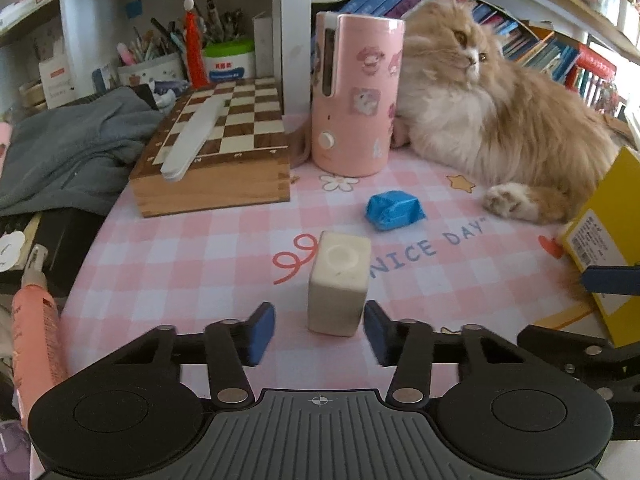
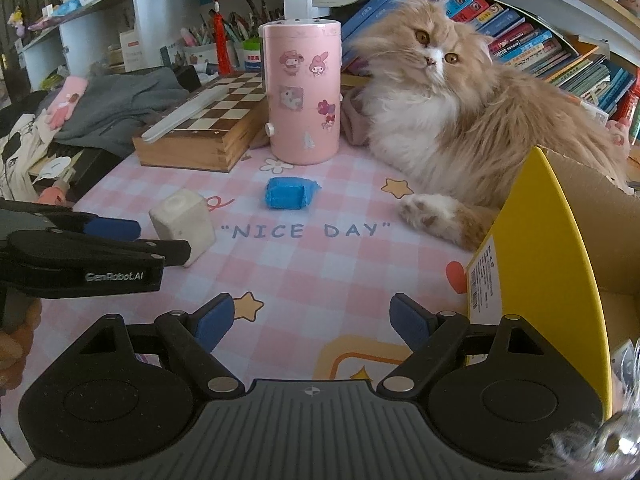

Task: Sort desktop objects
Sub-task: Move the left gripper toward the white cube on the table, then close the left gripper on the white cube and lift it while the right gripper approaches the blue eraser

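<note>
A cream square block (image 1: 339, 282) with a round dent on top stands on the pink checked mat (image 1: 180, 264). My left gripper (image 1: 320, 330) is open, its blue pads on either side of the block's near end, not touching it. The block (image 2: 184, 220) and the left gripper (image 2: 120, 236) also show in the right wrist view. A crumpled blue packet (image 1: 394, 209) lies beyond the block, also in the right wrist view (image 2: 290, 193). My right gripper (image 2: 312, 324) is open and empty above the mat (image 2: 320, 272), next to a yellow cardboard box (image 2: 552, 264).
A fluffy orange cat (image 1: 500, 120) lies at the back right, paw (image 2: 428, 210) on the mat. A pink cylinder (image 1: 354, 92) stands behind the packet. A wooden chessboard box (image 1: 216, 152) with a white strip sits back left, grey cloth (image 1: 68, 148) beside it. The yellow box (image 1: 608, 248) is at the right.
</note>
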